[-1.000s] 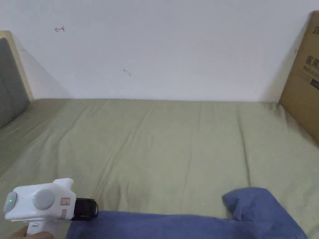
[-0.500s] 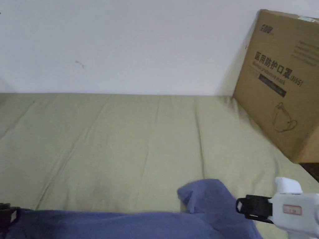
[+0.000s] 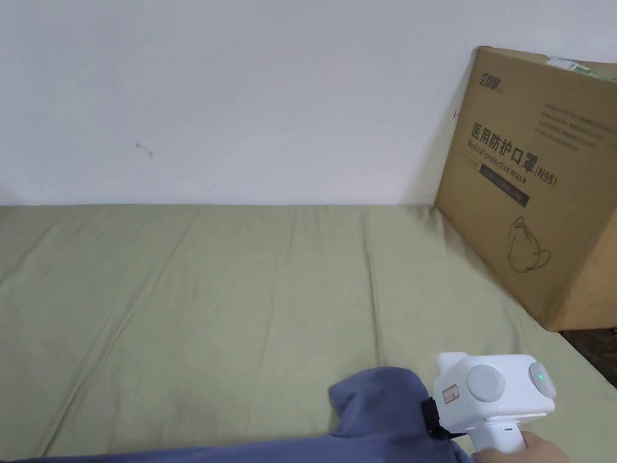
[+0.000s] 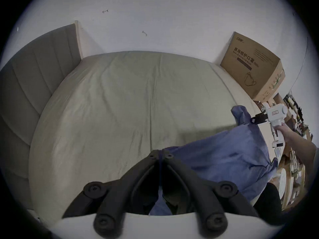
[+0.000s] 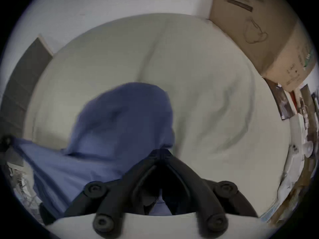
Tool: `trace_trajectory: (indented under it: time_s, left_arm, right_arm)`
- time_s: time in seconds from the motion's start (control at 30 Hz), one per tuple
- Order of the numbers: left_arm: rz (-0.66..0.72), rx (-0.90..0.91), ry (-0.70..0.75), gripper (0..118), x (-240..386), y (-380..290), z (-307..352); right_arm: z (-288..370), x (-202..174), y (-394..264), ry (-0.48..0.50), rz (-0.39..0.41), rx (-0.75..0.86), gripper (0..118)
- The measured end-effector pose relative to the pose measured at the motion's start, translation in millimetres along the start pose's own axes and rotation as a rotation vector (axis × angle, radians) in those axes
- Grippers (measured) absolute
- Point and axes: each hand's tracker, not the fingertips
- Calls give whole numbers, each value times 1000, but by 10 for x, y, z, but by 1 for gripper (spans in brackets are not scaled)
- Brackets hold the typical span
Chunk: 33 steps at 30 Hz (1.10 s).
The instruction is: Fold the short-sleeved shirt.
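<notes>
Left side: grey headboard (image 4: 34, 80) at the bed's far left, nothing on it. My left gripper (image 4: 160, 154) has its jaws pinched together on an edge of the blue shirt (image 4: 224, 154); cloth runs right through the jaw gap.

Middle: green bed sheet (image 3: 241, 301) is bare apart from creases. The shirt hangs stretched between my two grippers along the near edge of the bed, mostly lifted, lower part draping down toward me. One sleeve-like flap (image 3: 373, 398) sticks up just beside the right gripper.

Right: right gripper (image 5: 161, 152) jaws also closed on blue fabric, close to that flap. That view is blurred, so I can't say which seam I've got. Cardboard box (image 3: 542, 181) sits on the bed's far right corner against the wall, well apart from the shirt.

Progress, my read: early. Shirt is picked up and spread, no fold visible. Left to do: lay it flat on the sheet, then all the folds.
</notes>
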Motion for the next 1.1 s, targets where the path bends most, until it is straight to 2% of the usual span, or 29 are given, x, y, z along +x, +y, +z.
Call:
trace_trajectory:
  time_s: [0.07, 0.13, 0.23, 0.47, 0.6, 0.63, 0.83, 0.97, 1.1]
  left_arm:
    - [8, 24, 6, 0, 8, 30, 132]
    - [10, 63, 2, 0, 41, 84, 327]
    - [-23, 133, 21, 0, 108, 222, 674]
    - [-64, 326, -4, 0, 326, 573, 1654]
    - [-94, 413, -23, 0, 460, 849, 2118]
    - [-104, 426, -28, 0, 493, 929, 2201]
    - [-103, 455, -24, 0, 577, 1474, 2387]
    - [-99, 498, 8, 0, 594, 1830, 2417]
    - [-61, 542, 12, 0, 473, 2228, 2335]
  right_arm:
    - [327, 5, -27, 71, -56, 61, 0]
    - [719, 38, -37, 76, -100, 142, 0]
    - [1389, 164, -17, 137, -163, 259, 0]
    - [2962, 383, -21, 173, -179, 494, 0]
    - [3687, 420, 52, 166, -114, 571, 0]
    - [3894, 326, 15, 142, -97, 617, 0]
    - [4463, 248, 399, 114, -100, 672, 0]
    - [4645, 239, 741, 113, -139, 718, 0]
    - [4751, 162, 1125, 84, -127, 756, 0]
